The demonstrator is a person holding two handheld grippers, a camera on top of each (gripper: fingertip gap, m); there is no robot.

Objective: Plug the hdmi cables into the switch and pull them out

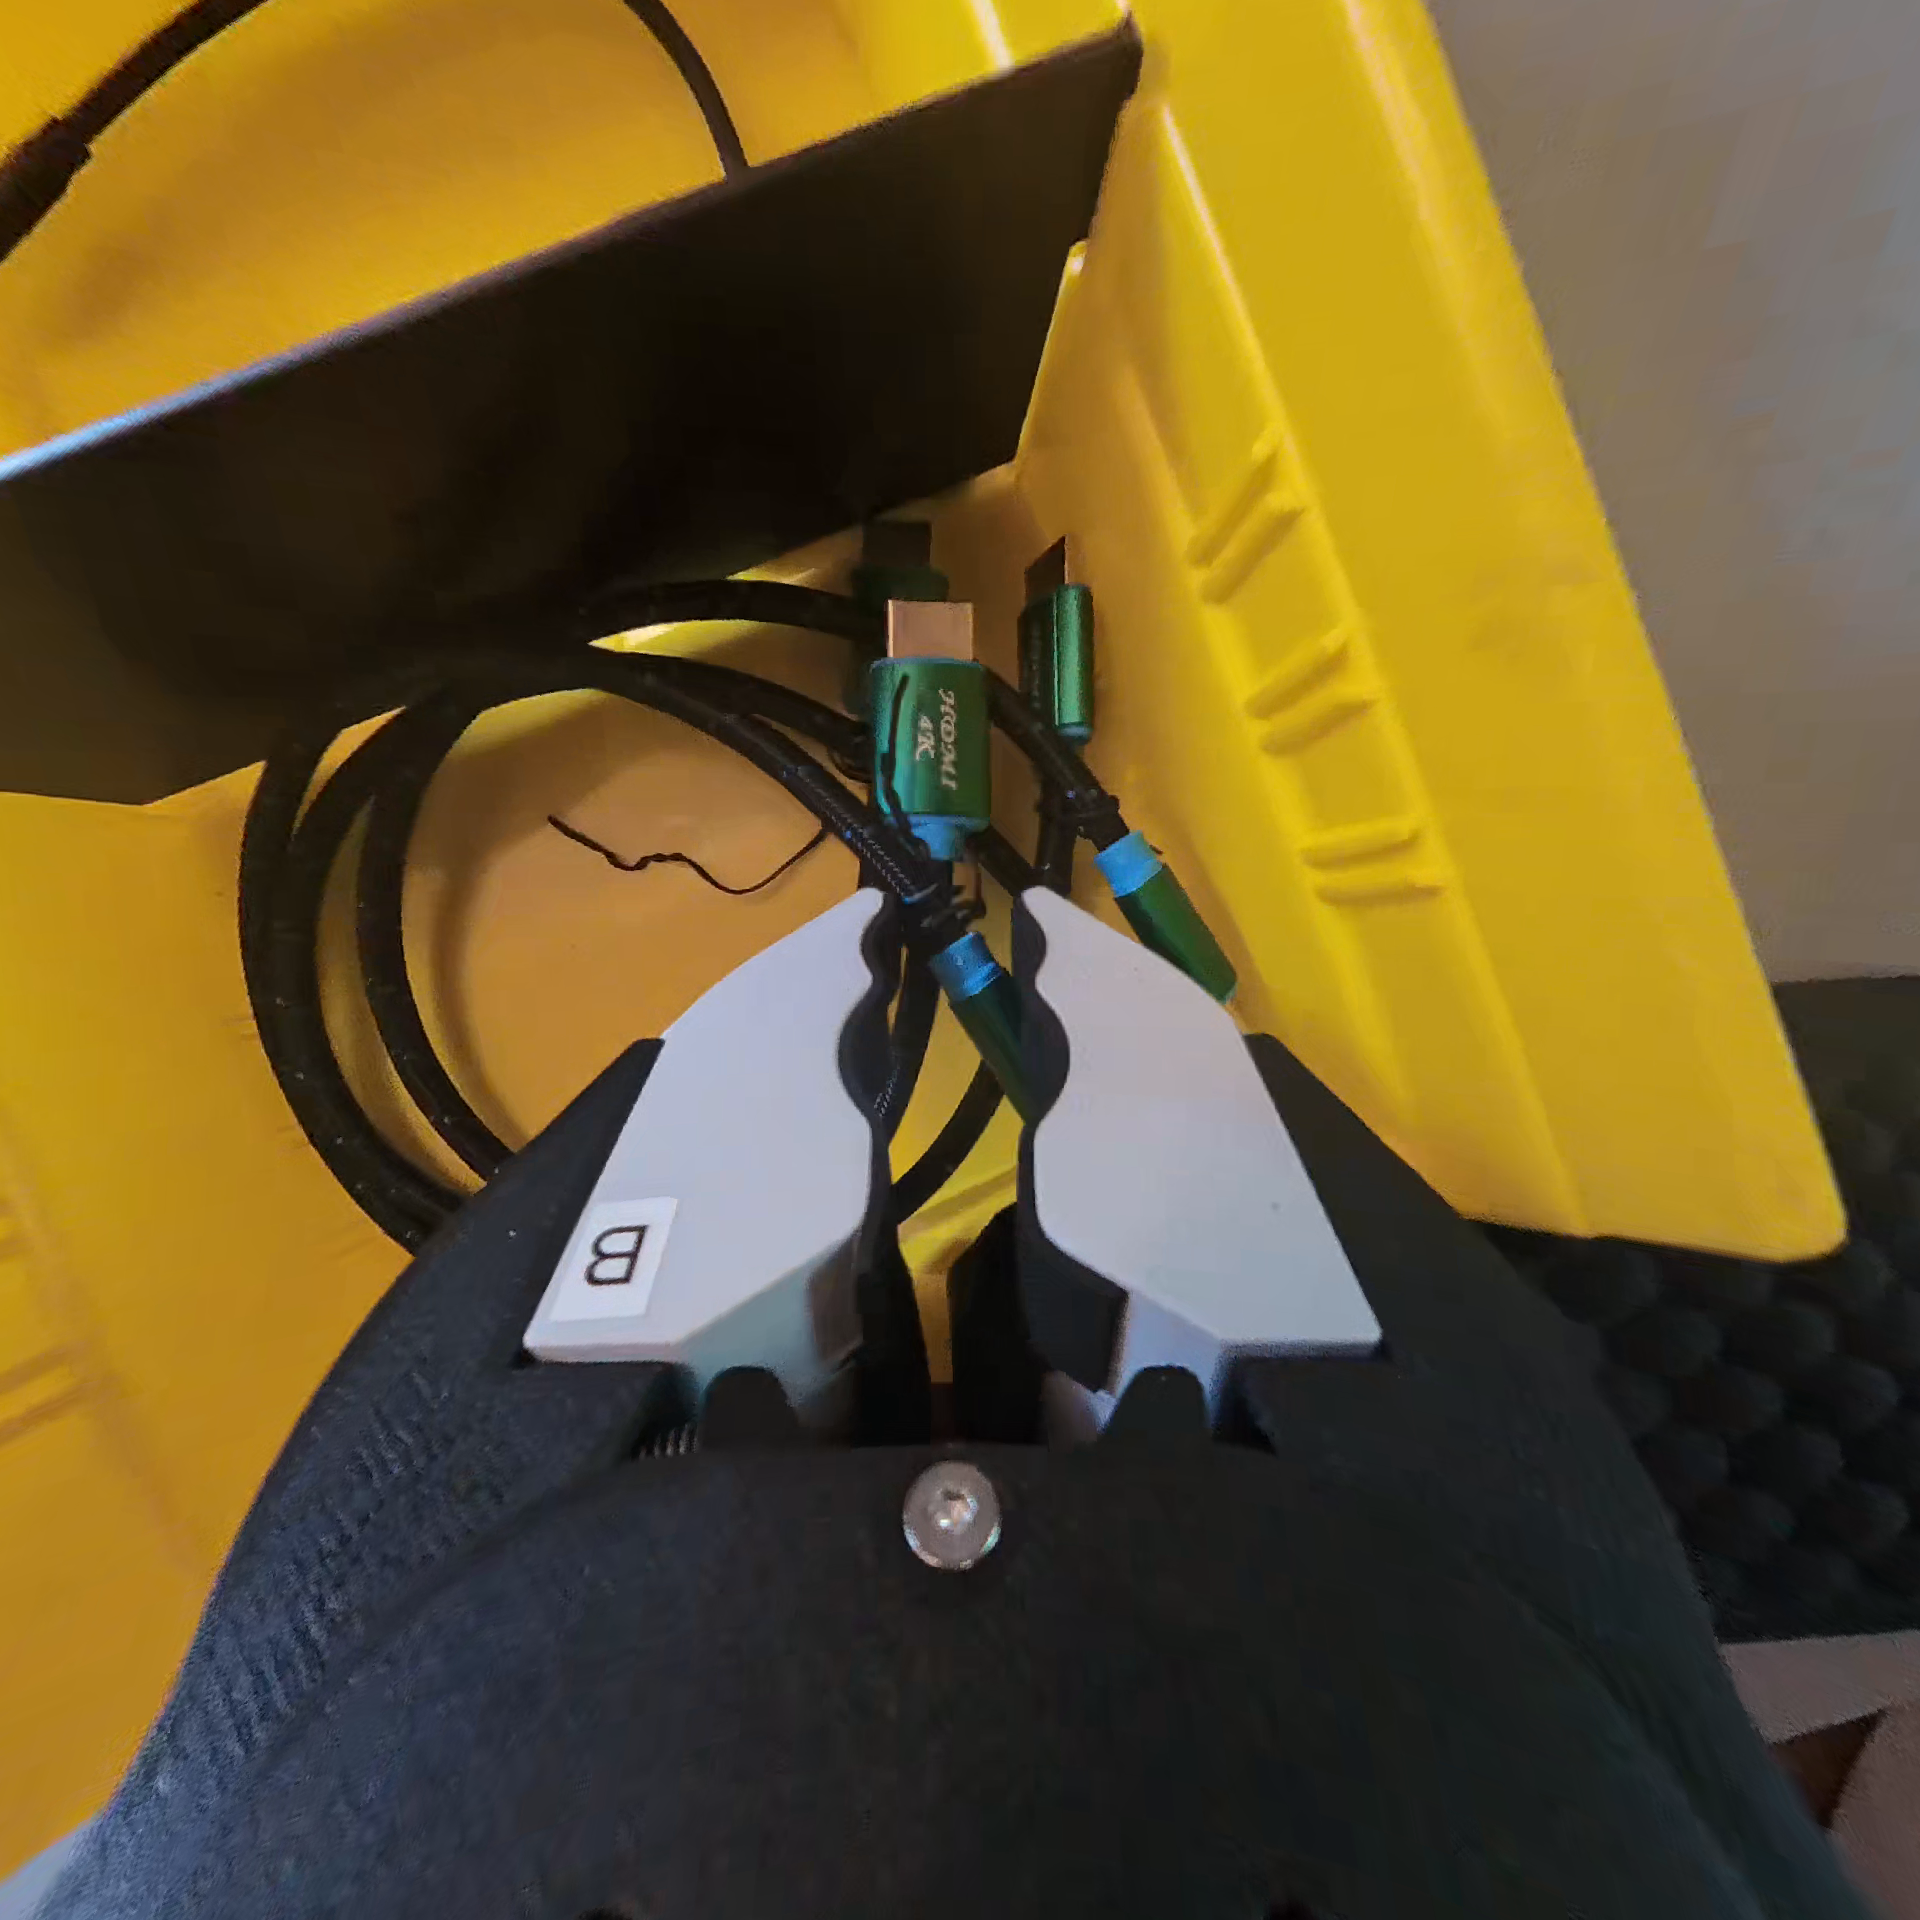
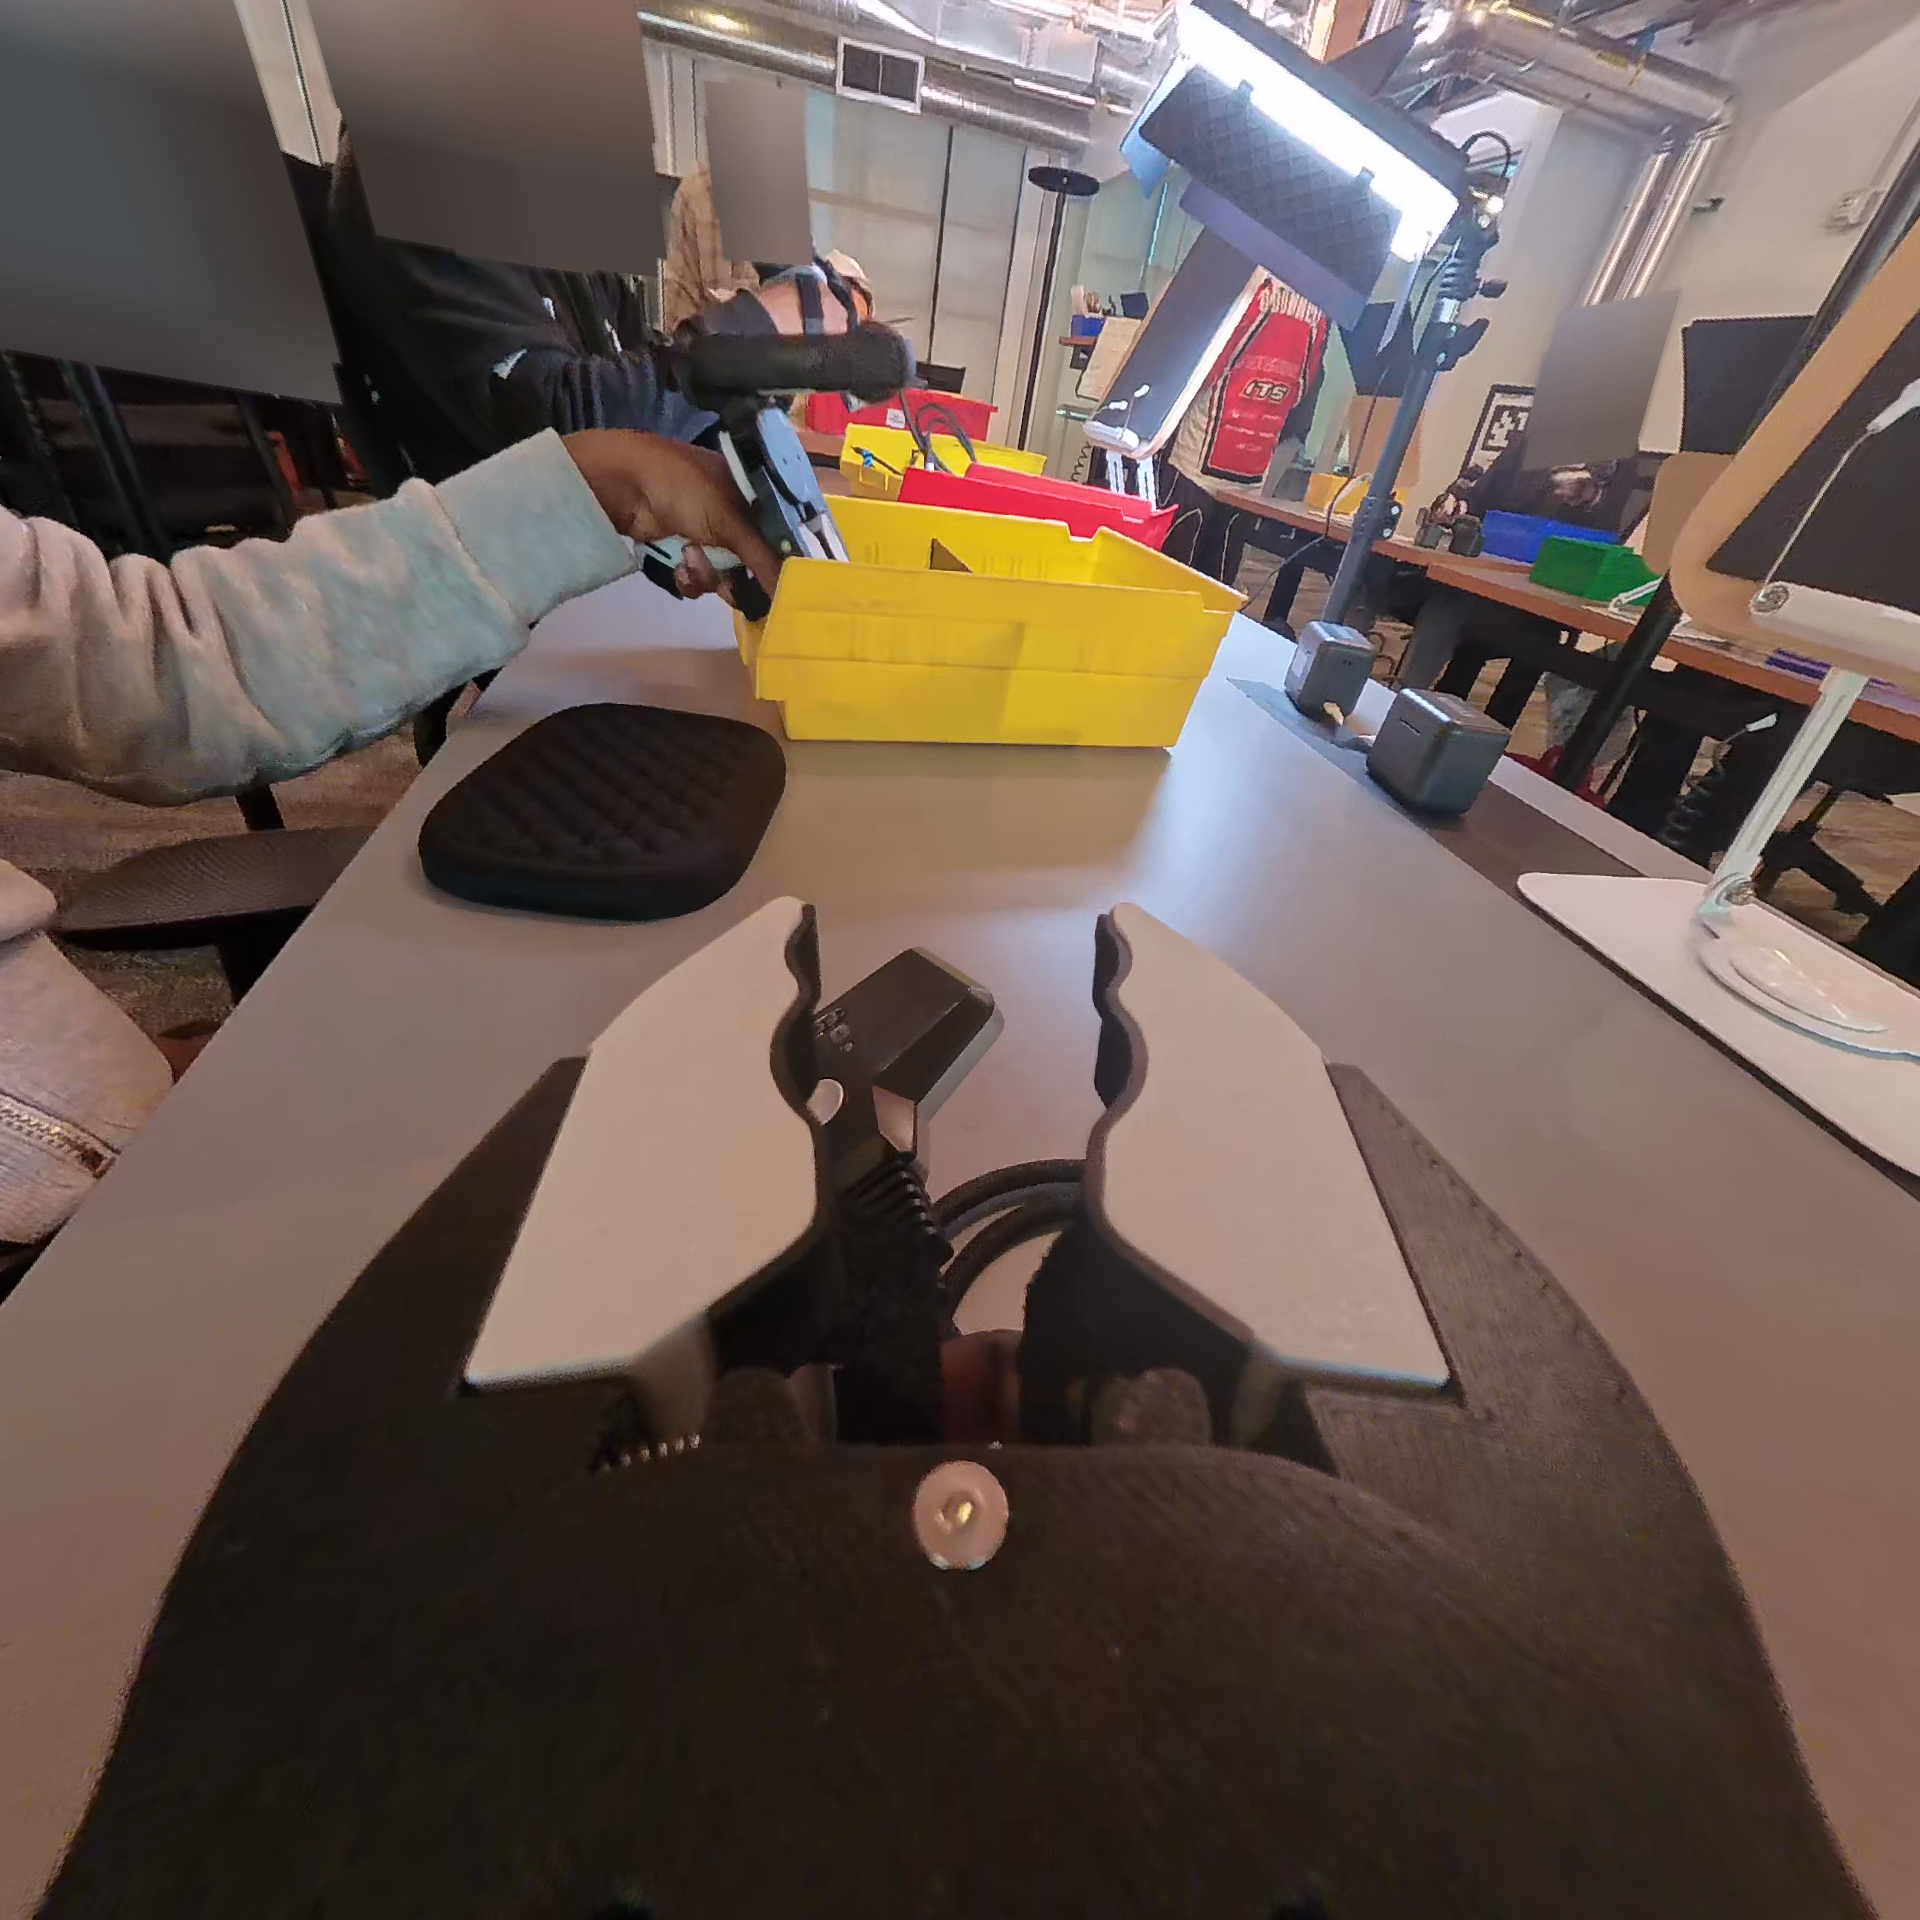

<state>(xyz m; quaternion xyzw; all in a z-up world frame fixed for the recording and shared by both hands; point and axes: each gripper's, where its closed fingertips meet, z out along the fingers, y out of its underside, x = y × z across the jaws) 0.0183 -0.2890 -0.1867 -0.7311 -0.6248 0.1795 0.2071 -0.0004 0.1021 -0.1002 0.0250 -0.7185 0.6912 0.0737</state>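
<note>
In the left wrist view my left gripper [image 1: 951,912] reaches into the yellow bin [image 1: 1351,623]. Its fingers are closed on a tied bundle of black braided HDMI cables [image 1: 343,935]. One pad presses a cable and the other presses a green connector [image 1: 987,1023]. A second green connector [image 1: 927,743] with a gold tip stands just past the fingertips, and a third [image 1: 1060,655] lies by the bin wall. In the right wrist view my right gripper [image 2: 951,935] is open. The small black switch [image 2: 914,1023] lies on the grey table [image 2: 1039,831] between its fingers, against the left pad.
A black divider [image 1: 520,436] crosses the bin above the cables. In the right wrist view the yellow bin [image 2: 977,665] stands ahead with the left gripper [image 2: 790,509] and a sleeved arm [image 2: 312,623] at it. A black cushion [image 2: 603,810], two grey cubes [image 2: 1439,748] and a white stand base [image 2: 1662,935] are nearby.
</note>
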